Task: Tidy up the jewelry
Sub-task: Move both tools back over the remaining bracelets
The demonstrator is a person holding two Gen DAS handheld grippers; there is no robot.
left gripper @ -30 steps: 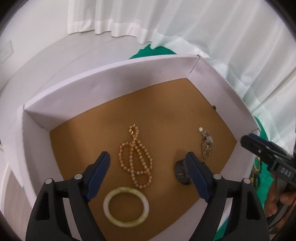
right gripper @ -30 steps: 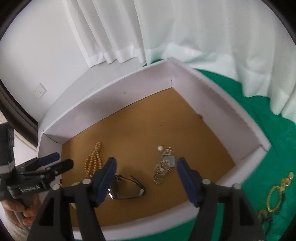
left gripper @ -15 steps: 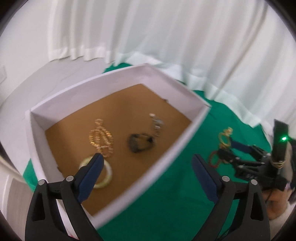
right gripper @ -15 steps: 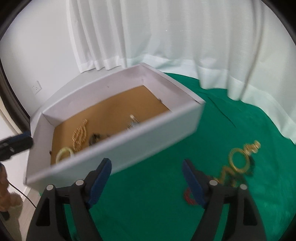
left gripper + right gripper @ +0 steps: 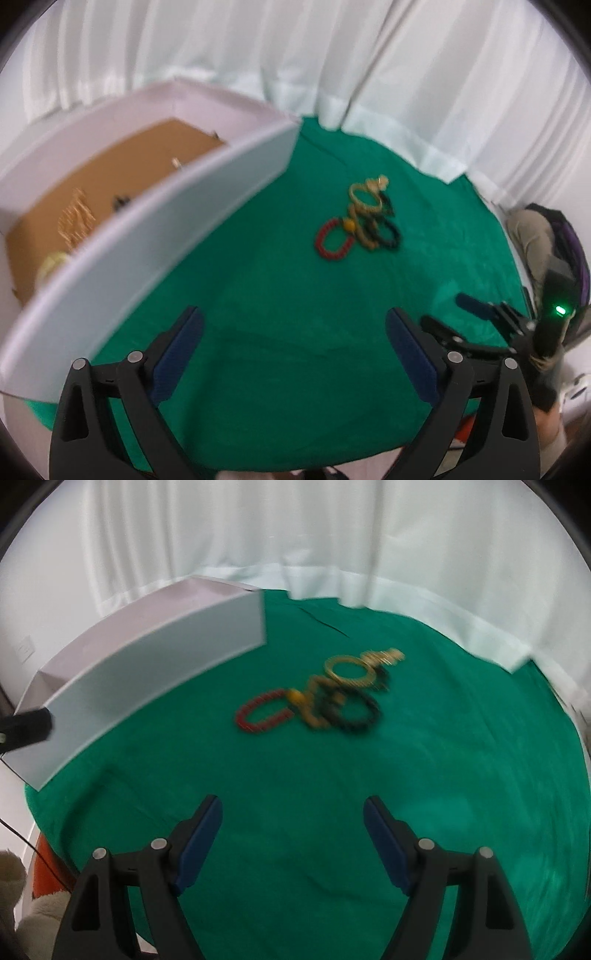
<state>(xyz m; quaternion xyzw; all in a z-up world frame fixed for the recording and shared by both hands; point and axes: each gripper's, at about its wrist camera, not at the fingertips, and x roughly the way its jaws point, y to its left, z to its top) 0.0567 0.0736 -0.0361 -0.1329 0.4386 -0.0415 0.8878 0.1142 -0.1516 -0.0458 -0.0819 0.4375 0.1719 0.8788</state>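
**Both grippers swing off the box toward the loose bracelets**

A second ago both cameras looked down into the white box; now they face the green cloth right of it. The left gripper and right gripper hang spread, holding nothing. Right of the box lies a blurred cluster: red bead bracelet, black bead bracelet, gold bangle, touching. Inside the box: a gold necklace and pale bangle.

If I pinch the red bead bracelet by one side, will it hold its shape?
Probably not: the red bead bracelet looks strung from small beads, so it should sag. It touches the gold chain, which may drag along. Likely light.
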